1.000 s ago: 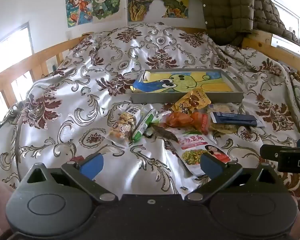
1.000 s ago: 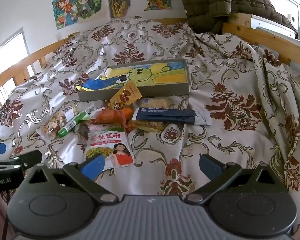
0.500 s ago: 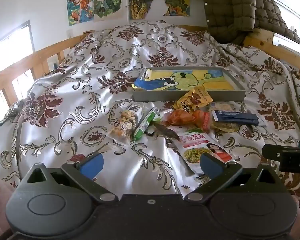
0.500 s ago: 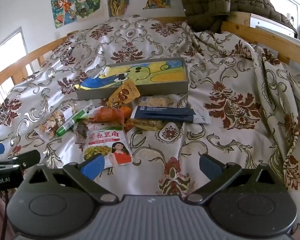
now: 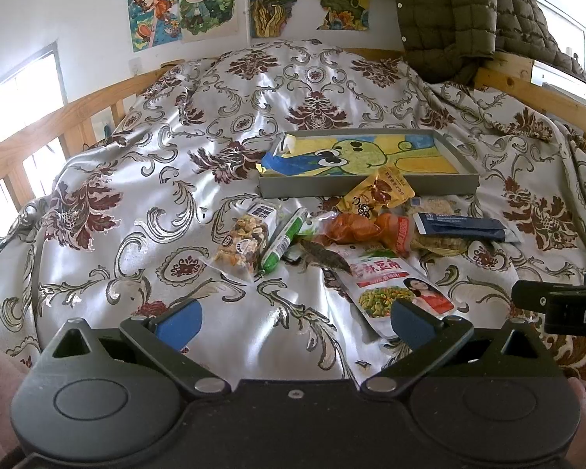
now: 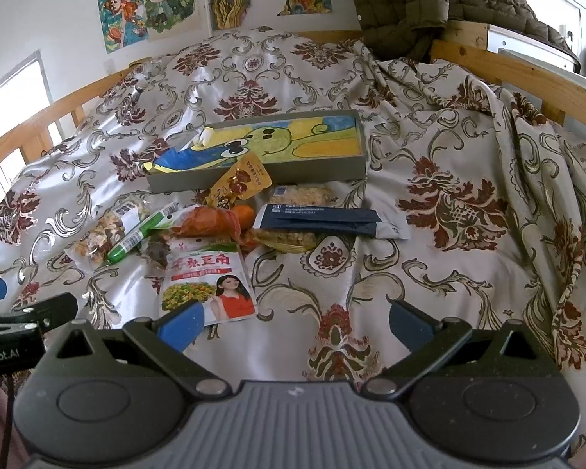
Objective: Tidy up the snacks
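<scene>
Several snacks overlap in the heap on the bed [image 5: 144,179], so some are only partly readable. A pale crumbly bar [image 6: 302,195] is half covered by the dark navy sachet [image 6: 324,223] lying across it, and a second grainy piece under the sachet's near edge is mostly hidden. A small dark brown packet [image 5: 324,255] is tucked under the orange crinkled wrapper [image 5: 355,228]; its print cannot be made out. The right claw [image 6: 293,322] shows in the left wrist view only as a black bar cut off at the right edge.

The bed carries a glossy satin cover, silver-white with maroon damask scrolls, heavily creased toward the right rail. Toward the head of the bed sits a shallow grey cardboard tray [image 5: 367,188], rectangular, lined with a waxy cartoon drawing in yellow, green and blue. A yellow foil pouch [image 5: 377,192] leans against its near wall. To the left lie a clear bag of mixed nuts [image 5: 244,240] and a slim green-and-white tube [image 5: 285,240], side by side. Nearest the claws is a flat glossy bean snack packet [image 5: 390,291] with red lettering.

The left claw [image 5: 293,322] is spread wide with nothing between its blue pads, above bare cover. The right claw is likewise wide open and empty, its left pad overlapping the bean packet's near edge in view.
</scene>
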Tool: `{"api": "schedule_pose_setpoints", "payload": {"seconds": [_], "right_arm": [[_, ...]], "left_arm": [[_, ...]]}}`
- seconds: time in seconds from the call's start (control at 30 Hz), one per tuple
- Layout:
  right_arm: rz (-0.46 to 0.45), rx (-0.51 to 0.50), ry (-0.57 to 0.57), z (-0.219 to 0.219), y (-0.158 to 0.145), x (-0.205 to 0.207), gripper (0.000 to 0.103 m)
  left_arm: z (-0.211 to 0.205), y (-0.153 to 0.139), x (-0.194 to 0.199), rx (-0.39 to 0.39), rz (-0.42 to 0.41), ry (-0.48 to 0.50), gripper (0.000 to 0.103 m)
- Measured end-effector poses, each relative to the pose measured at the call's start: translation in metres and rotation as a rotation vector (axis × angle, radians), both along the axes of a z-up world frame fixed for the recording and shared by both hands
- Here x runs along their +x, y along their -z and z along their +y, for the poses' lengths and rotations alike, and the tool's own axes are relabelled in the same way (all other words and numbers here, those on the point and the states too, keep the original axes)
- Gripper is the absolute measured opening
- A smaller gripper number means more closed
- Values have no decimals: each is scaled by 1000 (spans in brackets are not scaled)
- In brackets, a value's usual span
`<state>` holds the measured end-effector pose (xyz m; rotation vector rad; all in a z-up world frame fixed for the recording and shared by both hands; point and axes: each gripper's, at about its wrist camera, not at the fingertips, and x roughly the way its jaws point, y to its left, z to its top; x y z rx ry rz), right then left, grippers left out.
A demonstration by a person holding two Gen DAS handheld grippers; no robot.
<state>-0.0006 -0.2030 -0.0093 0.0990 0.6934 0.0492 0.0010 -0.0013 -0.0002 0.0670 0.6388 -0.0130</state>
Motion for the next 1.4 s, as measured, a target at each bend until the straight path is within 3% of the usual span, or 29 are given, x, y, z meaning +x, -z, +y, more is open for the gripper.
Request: {"api": "schedule_pose_setpoints", "payload": {"seconds": [1.4], "right_arm": [[10, -7, -1, 0, 2, 1, 103]], "left_arm": [[-1, 0, 1, 9, 4, 0, 102]]}}
